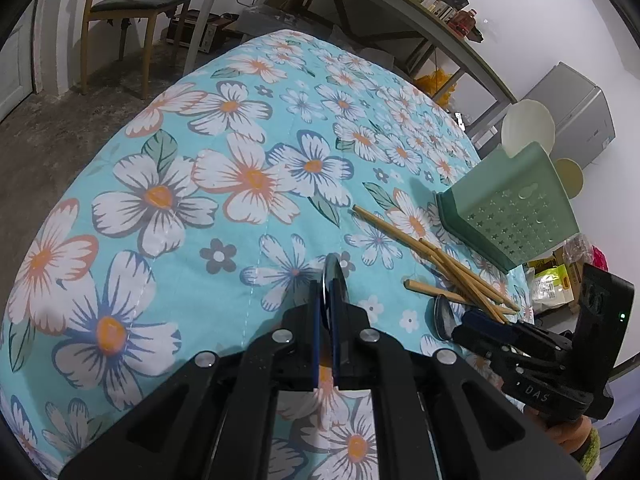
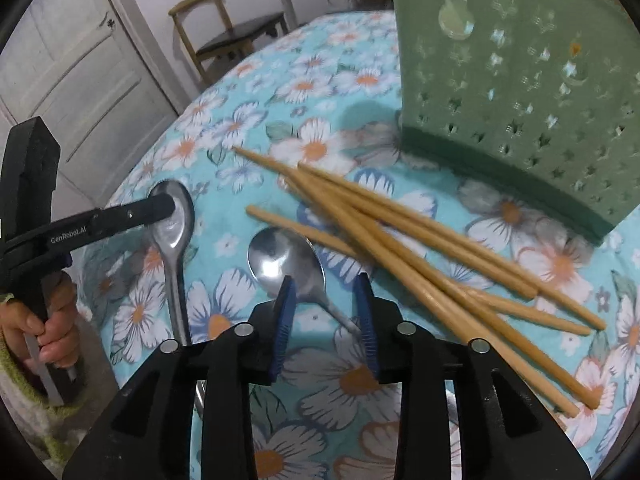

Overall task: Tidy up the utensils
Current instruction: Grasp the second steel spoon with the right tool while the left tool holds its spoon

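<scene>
We have our left gripper (image 1: 329, 280) pinched edge-on across the bowl of one spoon (image 2: 172, 220), lifted clear of the cloth, well to the left of the green utensil holder (image 2: 516, 92). Our right gripper (image 2: 326, 308) is spread, its fingers straddling the neck of the second spoon (image 2: 286, 262), which lies on the cloth with its bowl pointing away from us and its handle running back under the right finger. That spoon sits nearer us than the holder, with the chopsticks (image 2: 404, 236) strewn between them.

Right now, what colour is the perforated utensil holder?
Pale green holder with a darker green base, clearest in the right wrist view.
</scene>
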The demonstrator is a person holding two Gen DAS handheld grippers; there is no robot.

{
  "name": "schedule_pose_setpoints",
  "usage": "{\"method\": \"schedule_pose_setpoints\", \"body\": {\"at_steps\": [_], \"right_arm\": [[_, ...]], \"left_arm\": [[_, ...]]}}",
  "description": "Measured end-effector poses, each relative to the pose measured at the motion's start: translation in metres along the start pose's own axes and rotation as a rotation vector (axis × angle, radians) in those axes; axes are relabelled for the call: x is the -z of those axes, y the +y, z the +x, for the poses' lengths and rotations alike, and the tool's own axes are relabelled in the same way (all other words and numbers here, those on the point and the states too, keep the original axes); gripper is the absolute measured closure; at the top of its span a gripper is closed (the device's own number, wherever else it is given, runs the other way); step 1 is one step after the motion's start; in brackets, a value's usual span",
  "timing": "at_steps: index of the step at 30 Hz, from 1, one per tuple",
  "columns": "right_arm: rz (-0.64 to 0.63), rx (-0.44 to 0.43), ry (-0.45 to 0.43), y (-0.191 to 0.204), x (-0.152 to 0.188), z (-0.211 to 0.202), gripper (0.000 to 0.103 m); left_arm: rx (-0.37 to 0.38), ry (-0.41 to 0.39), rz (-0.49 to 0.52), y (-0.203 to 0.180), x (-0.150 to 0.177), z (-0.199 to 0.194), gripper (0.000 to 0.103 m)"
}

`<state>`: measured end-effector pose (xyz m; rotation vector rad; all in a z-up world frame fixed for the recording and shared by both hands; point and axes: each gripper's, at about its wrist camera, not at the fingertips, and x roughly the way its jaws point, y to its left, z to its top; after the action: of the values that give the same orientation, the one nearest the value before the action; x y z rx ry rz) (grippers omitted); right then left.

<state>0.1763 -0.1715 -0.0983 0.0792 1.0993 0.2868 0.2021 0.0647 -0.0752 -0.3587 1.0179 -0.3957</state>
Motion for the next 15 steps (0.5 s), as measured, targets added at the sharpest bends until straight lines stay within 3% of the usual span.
{"method": "schedule_pose_setpoints", "body": {"at_steps": [5, 11, 15], "right_arm": [[0.051, -0.032, 0.073, -0.002, 0.004, -0.004, 0.072], [0.179, -0.181, 0.173, -0.01, 0.021, -0.015, 0.072], [0.153, -0.192, 0.155, -0.003, 0.016, -0.018, 0.072]], "left_arm": [[0.001, 0.001, 0.0, 0.0, 0.0, 0.001, 0.1], [0.003, 0.001, 0.0, 0.0, 0.0, 0.001, 0.1], [0.003, 0.002, 0.002, 0.0, 0.0, 0.001, 0.1]]}}
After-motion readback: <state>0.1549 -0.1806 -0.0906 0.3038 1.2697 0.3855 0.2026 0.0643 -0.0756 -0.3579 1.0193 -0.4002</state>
